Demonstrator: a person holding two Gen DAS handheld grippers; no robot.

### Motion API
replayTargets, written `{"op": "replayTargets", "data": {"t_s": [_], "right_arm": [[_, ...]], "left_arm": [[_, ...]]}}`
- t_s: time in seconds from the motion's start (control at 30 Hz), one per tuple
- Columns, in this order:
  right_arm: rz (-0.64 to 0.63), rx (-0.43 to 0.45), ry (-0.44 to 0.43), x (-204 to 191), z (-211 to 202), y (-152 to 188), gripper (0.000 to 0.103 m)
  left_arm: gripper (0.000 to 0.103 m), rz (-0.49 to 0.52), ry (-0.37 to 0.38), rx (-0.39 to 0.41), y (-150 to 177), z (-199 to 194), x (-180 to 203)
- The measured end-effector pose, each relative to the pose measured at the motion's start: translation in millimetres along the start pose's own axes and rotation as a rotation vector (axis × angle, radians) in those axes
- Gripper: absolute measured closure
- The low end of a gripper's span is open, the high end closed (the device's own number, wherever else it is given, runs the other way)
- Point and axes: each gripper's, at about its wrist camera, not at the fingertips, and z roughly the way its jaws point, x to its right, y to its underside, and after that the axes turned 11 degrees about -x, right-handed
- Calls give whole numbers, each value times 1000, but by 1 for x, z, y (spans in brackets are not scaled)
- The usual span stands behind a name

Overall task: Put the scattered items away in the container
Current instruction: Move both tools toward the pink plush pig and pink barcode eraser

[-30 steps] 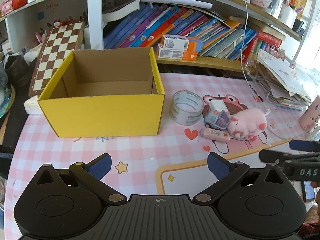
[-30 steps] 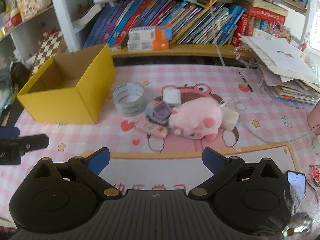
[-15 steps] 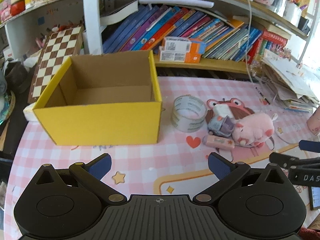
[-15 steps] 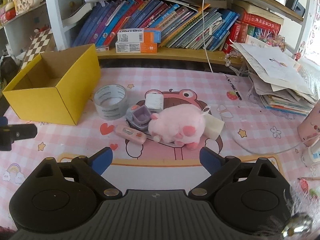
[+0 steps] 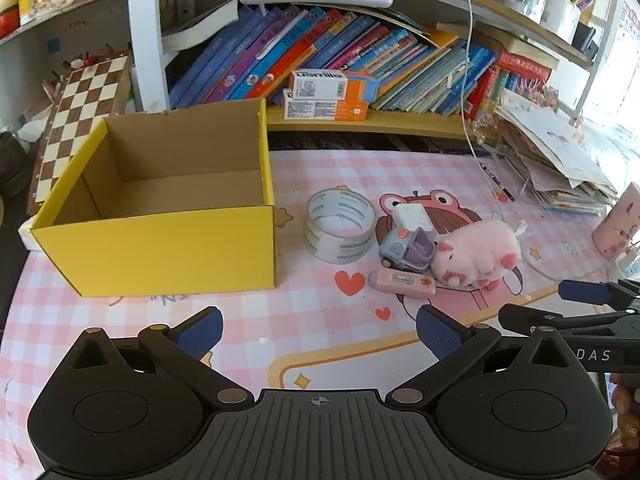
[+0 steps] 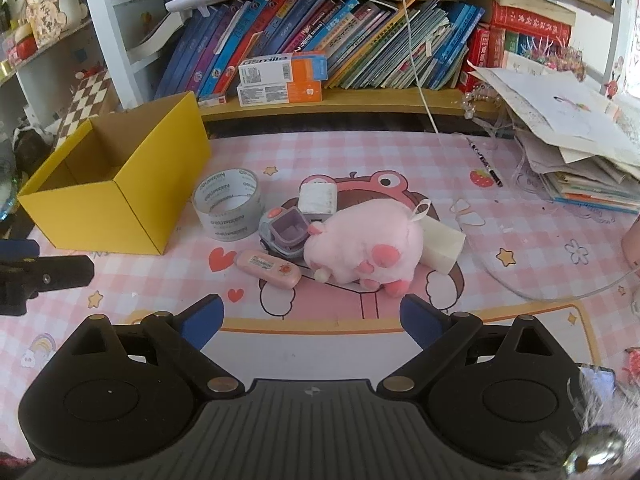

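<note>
Both our left gripper (image 5: pixel 318 330) and right gripper (image 6: pixel 310 320) gape wide, holding nothing. Right of the open yellow cardboard box (image 6: pixel 116 204) we see a fluffy pink plush pig (image 6: pixel 366 248), just beyond a clear tape roll (image 6: pixel 228 210), on the pink checked mat (image 6: pixel 360 152) below crowded bookshelves (image 6: pixel 320 40).

You've bare mat (image 6: pixel 312 320) in front of pink pig (image 6: pixel 362 246), tape roll (image 6: pixel 228 210) btwn pig & yellow box (image 6: pixel 120 216), box top open.
</note>
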Motion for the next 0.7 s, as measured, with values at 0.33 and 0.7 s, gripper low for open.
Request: {"op": "replayTargets", "data": {"t_s": [0.33, 0.7], "right_arm": [[71, 3, 0, 25, 9, -6, 12], [114, -47, 2, 44, 36, -17, 19]], "left_arm": [[1, 120, -56, 72, -19, 5, 25], [7, 314, -53, 46, -30, 40, 65]]}}
